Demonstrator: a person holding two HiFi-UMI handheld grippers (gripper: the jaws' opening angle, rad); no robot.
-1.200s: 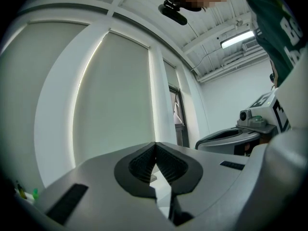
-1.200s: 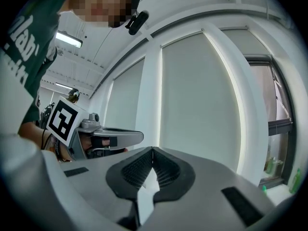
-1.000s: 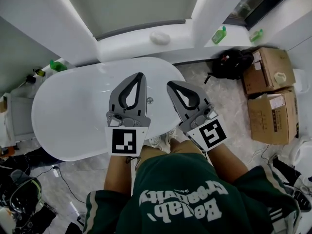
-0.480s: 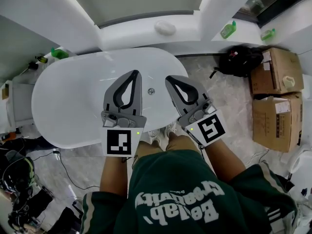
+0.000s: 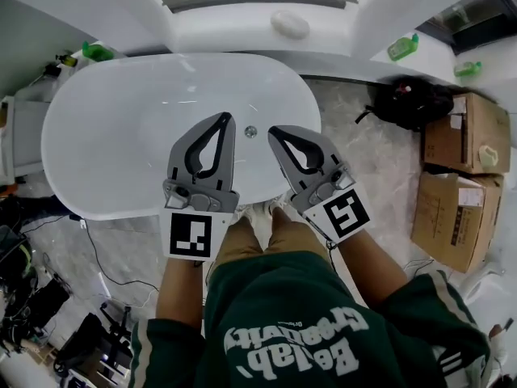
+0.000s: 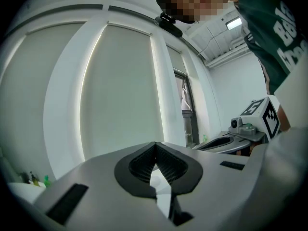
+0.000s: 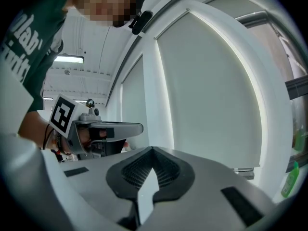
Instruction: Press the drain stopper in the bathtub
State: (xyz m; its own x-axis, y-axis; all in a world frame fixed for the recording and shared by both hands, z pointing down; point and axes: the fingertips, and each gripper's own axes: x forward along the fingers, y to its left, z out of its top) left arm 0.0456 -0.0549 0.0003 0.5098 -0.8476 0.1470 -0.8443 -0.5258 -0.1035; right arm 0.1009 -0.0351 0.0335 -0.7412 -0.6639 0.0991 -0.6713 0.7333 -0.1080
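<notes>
A white oval bathtub (image 5: 113,136) lies below me in the head view. Its small round metal drain stopper (image 5: 250,132) sits in the tub floor near the front wall. My left gripper (image 5: 225,119) hangs over the tub just left of the stopper, jaws shut and empty. Just right of the stopper is my right gripper (image 5: 273,132), also shut and empty. Neither touches the stopper. In the left gripper view the left gripper (image 6: 155,145) points level at window blinds, with the right gripper (image 6: 240,134) beside it. The right gripper view shows the shut right gripper (image 7: 153,150) and the left gripper (image 7: 103,128).
Cardboard boxes (image 5: 464,148) and a black bag (image 5: 412,103) stand on the floor to the right. Green bottles (image 5: 401,48) and a white soap-like lump (image 5: 289,24) rest on the window ledge behind the tub. Cables and clutter (image 5: 32,297) cover the floor at left.
Both grippers have sunk toward the tub, still shut. The head view has tipped further down, so the tub and stopper now sit higher in the picture, the stopper between the two tips.
</notes>
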